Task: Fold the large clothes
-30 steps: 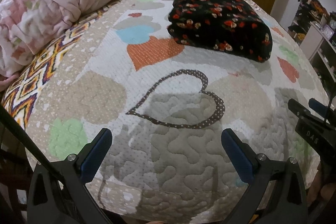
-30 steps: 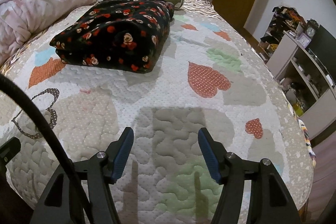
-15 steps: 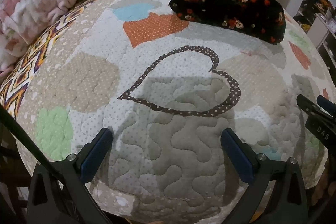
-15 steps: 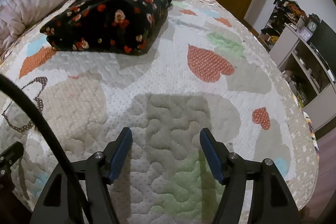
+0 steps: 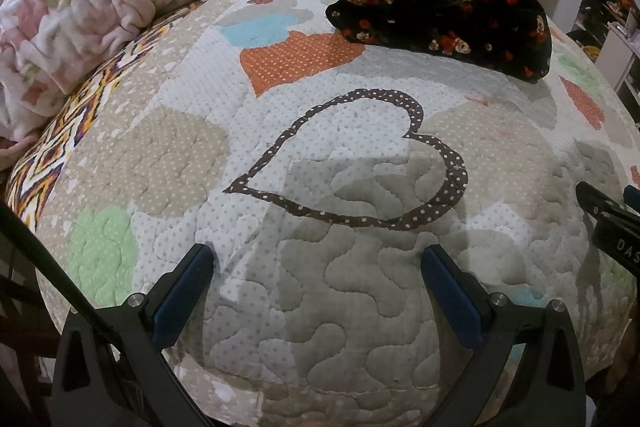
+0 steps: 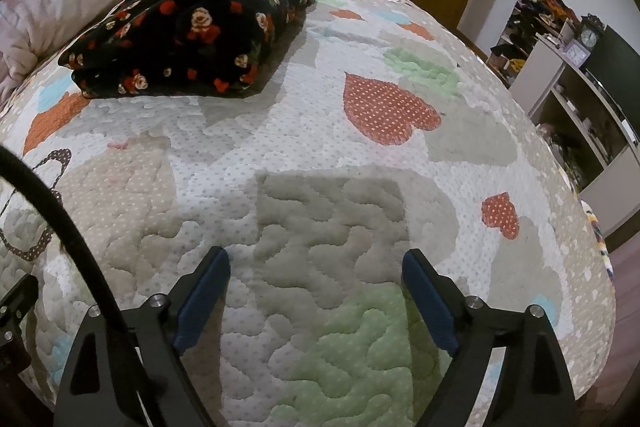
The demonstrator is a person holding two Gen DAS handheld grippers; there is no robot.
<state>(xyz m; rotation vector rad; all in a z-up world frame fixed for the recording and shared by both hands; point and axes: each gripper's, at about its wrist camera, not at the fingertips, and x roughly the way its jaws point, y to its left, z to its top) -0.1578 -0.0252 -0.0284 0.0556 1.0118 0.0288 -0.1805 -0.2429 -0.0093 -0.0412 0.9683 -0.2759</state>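
Right claw (image 6: 316, 291) opening, empty, over quilt (image 6: 360, 167); folded floral garment (image 6: 192, 39) beyond.

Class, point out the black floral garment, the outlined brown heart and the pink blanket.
black floral garment (image 6: 192, 39), right wrist view, folded top face
outlined brown heart (image 5: 416, 219), left wrist view, dotted border
pink blanket (image 5: 100, 7), left wrist view, bunched middle

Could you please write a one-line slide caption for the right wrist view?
Right gripper, jaws opening and empty, above the heart-patterned quilt, with the folded black floral garment lying beyond.
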